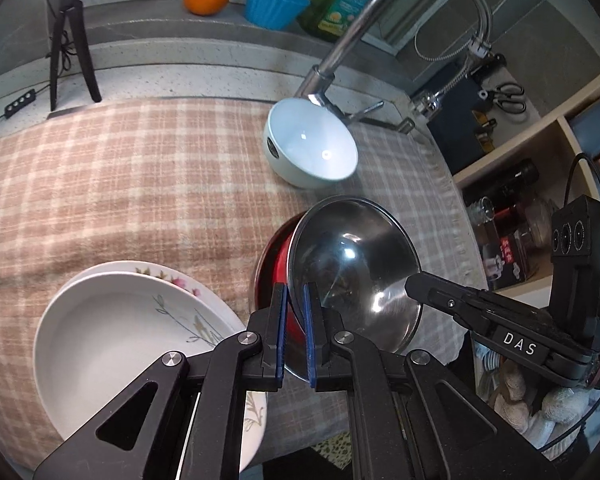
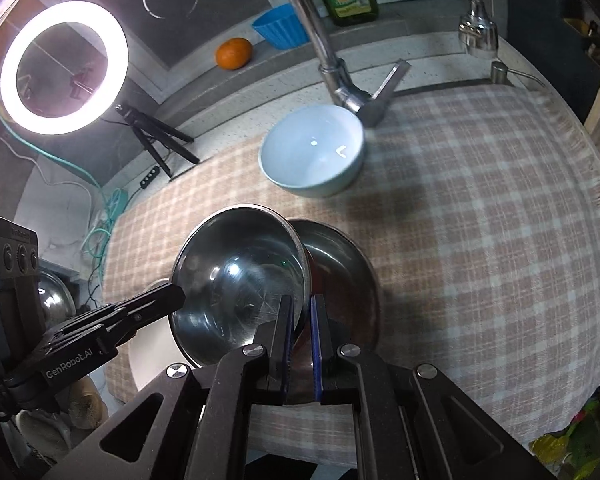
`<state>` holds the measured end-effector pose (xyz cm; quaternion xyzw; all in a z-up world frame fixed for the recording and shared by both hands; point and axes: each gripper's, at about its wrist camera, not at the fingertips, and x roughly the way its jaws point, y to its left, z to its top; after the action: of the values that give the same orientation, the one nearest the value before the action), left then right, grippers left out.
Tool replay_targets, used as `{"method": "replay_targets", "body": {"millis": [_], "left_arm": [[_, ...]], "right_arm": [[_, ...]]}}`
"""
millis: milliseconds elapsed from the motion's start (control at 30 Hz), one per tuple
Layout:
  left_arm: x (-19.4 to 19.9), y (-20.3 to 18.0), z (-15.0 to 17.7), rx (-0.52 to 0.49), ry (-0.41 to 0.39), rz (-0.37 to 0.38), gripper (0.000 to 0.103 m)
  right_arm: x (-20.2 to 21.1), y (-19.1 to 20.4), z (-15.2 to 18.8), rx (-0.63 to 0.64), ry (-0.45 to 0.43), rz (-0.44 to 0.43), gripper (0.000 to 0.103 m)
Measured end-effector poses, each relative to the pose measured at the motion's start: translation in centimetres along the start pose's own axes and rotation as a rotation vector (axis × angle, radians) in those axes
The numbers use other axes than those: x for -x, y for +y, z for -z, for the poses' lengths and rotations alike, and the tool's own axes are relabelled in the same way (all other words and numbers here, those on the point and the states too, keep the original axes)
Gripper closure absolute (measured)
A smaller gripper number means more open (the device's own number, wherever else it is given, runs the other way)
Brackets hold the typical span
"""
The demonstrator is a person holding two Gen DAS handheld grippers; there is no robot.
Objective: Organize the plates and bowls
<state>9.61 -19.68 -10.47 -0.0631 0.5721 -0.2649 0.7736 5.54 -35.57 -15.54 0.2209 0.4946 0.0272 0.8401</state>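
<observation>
Both grippers (image 1: 296,332) (image 2: 302,340) clamp the steel bowl's (image 1: 352,264) rim, hiding most of the red bowl (image 1: 274,264) beneath.

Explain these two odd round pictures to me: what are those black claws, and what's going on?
A person holds a two-finger gripper in each hand, and each carries a wide-angle camera looking along its fingers. One picture is from the left gripper, the other from the right gripper. Both are shut on opposite rims of a tilted steel bowl, beside a red bowl. On the checked cloth there are also a pale blue bowl and stacked white plates.
</observation>
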Motion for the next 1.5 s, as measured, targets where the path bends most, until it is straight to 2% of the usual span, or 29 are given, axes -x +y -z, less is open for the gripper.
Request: {"method": "replay_targets", "body": {"millis": [433, 833, 1500], "left_arm": [[-2.7, -0.4, 0.8, -0.022, 0.058, -0.056, 0.096], [-3.8, -0.8, 0.9, -0.044, 0.072, -0.093, 0.096], [-2.9, -0.7, 0.8, -0.060, 0.069, -0.095, 0.095]], "right_arm": [[-2.4, -1.4, 0.9, 0.037, 0.035, 0.069, 0.096], [-3.3, -1.7, 1.1, 0.067, 0.034, 0.109, 0.096], [-3.3, -1.8, 1.2, 0.054, 0.044, 0.089, 0.091]]}}
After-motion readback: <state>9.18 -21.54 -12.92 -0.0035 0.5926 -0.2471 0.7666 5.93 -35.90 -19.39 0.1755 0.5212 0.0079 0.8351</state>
